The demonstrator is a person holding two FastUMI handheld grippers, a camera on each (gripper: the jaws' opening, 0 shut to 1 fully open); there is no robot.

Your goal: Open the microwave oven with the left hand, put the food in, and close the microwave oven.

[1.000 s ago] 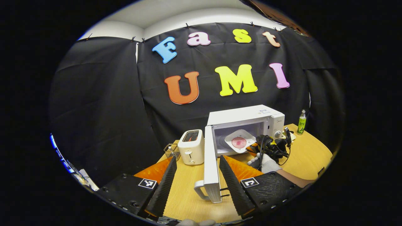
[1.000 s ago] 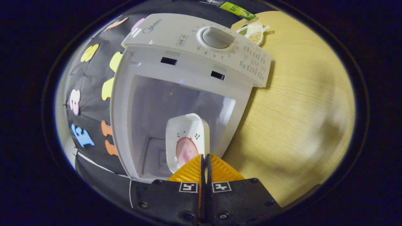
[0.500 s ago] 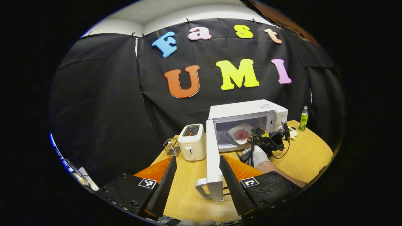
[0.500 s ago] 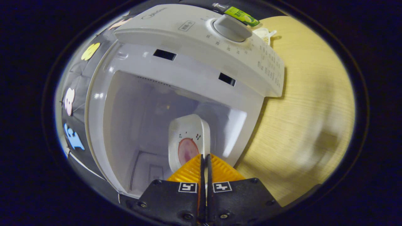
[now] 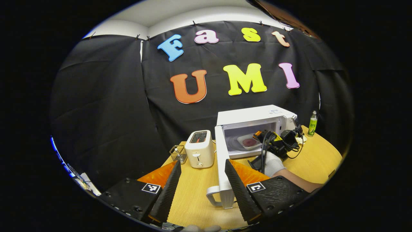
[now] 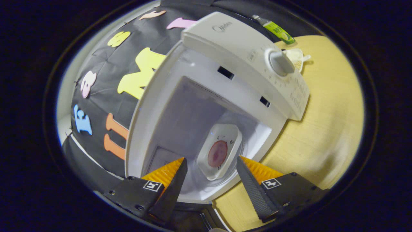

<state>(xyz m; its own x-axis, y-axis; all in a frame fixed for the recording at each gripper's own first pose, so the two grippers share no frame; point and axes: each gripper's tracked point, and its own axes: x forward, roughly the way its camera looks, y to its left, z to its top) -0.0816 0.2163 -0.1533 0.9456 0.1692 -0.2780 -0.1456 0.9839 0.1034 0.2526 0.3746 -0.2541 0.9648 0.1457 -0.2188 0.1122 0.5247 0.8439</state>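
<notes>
White plastic and pale wood make up most of the scene: a white microwave oven (image 5: pixel 254 124) stands on a light wooden tabletop (image 5: pixel 193 196), its door (image 5: pixel 222 172) swung fully out toward the left gripper (image 5: pixel 202 188). That gripper is held low and level over the tabletop with its fingers spread wide and nothing between them. The door's free edge and its handle (image 5: pixel 213 196) sit just ahead of it, close to the inner side of its right finger; contact cannot be told.

In the right gripper view, the right gripper (image 6: pixel 210 185) is rolled so the oven appears tilted. It hovers at the mouth of the oven cavity, fingers wide apart and holding nothing. Just ahead, between the two fingers, a white rectangular dish (image 6: pixel 220 151) lies flat on the cavity floor with a round pinkish piece of food (image 6: pixel 217 153) in its middle. The dish's long axis runs away from the gripper, into the cavity.

In the left gripper view, a gloved hand (image 5: pixel 273 162) holding the right gripper is ahead and to the right, in front of the oven opening.

Ahead and slightly left of the left gripper stand a white toaster (image 5: pixel 200 149) and a small wire basket (image 5: pixel 179 154). A green bottle (image 5: pixel 311 124) stands far ahead to the right, beyond the oven.
</notes>
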